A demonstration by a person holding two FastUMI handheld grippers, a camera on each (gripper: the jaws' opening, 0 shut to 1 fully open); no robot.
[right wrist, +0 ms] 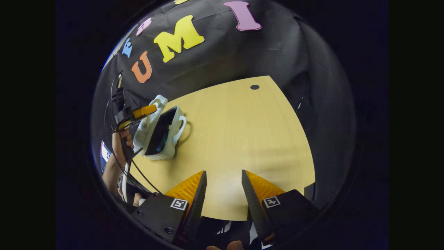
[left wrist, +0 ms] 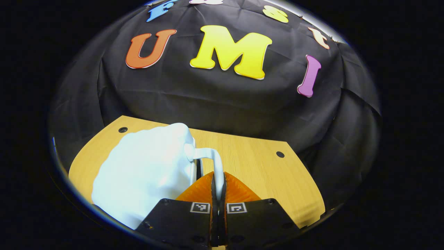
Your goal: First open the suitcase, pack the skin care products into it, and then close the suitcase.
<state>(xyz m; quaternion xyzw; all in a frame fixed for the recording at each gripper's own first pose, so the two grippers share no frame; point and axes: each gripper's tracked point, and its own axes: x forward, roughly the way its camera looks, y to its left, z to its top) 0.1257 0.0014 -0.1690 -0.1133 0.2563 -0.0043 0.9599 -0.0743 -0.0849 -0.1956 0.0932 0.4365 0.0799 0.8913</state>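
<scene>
A small white suitcase point(right wrist: 152, 139) stands on the wooden table point(right wrist: 236, 132), its two halves parted in a narrow V with a dark inside; what lies in it I cannot make out. In the left gripper view one white shell point(left wrist: 145, 173) rises close on the left, and its thin white handle point(left wrist: 211, 154) runs down between the fingers. My left gripper point(left wrist: 218, 182) is shut on that handle. It is also in the right gripper view as the left gripper point(right wrist: 144, 111), at the case's upper half. My right gripper point(right wrist: 223, 178) hangs open over bare table, right of the suitcase.
A hand point(right wrist: 119, 146) and forearm with trailing cables hold the left gripper at the table's left edge. A round cable hole point(right wrist: 254, 87) sits near the far right corner, with two more point(left wrist: 122, 130) point(left wrist: 280, 154) along the back. The black cloth wall stands close behind the table.
</scene>
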